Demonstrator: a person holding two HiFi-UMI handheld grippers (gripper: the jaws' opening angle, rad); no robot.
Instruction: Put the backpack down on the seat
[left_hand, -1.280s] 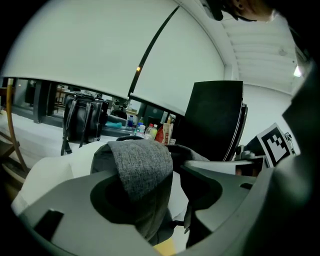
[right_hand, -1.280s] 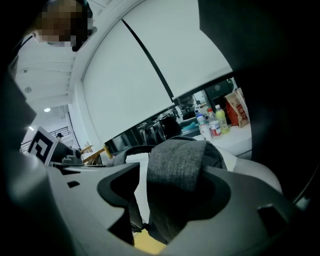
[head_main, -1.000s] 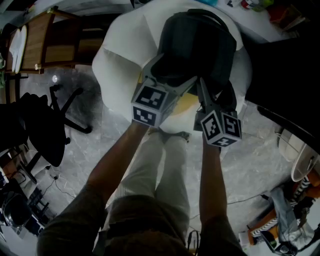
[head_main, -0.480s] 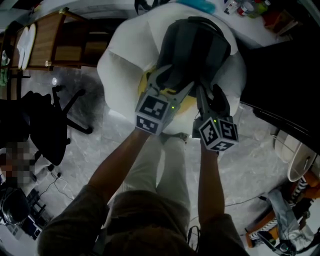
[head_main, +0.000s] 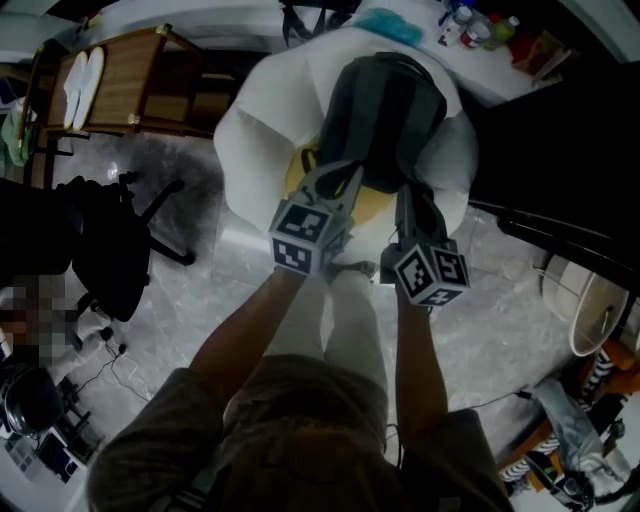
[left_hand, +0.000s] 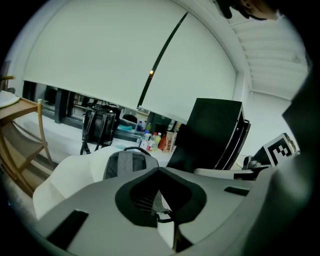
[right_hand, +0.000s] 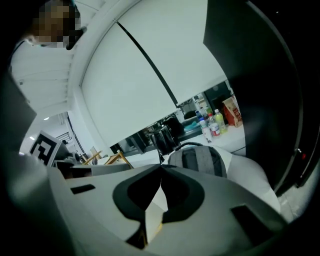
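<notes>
A grey and black backpack (head_main: 385, 110) stands upright on the white cushioned seat (head_main: 255, 130). In the head view my left gripper (head_main: 345, 172) sits at the pack's lower left edge, jaws shut with nothing between them. My right gripper (head_main: 408, 195) is just below the pack's lower right, also shut and empty. The left gripper view shows the backpack (left_hand: 127, 165) beyond the closed tips of the left gripper (left_hand: 159, 171), with the seat (left_hand: 70, 175) around it. The right gripper view shows the backpack (right_hand: 200, 160) past the right gripper (right_hand: 161, 170) and the seat (right_hand: 250, 175).
A wooden table (head_main: 110, 90) stands at the upper left and a black office chair (head_main: 110, 250) at the left. Bottles (head_main: 475, 25) line a white counter behind the seat, with a black bag (left_hand: 100, 125) on it. A dark panel (head_main: 560, 130) stands at the right.
Both grippers' jaws stood wide at the backpack's lower part; now they are shut and drawn back toward me. The backpack stays on the seat.
</notes>
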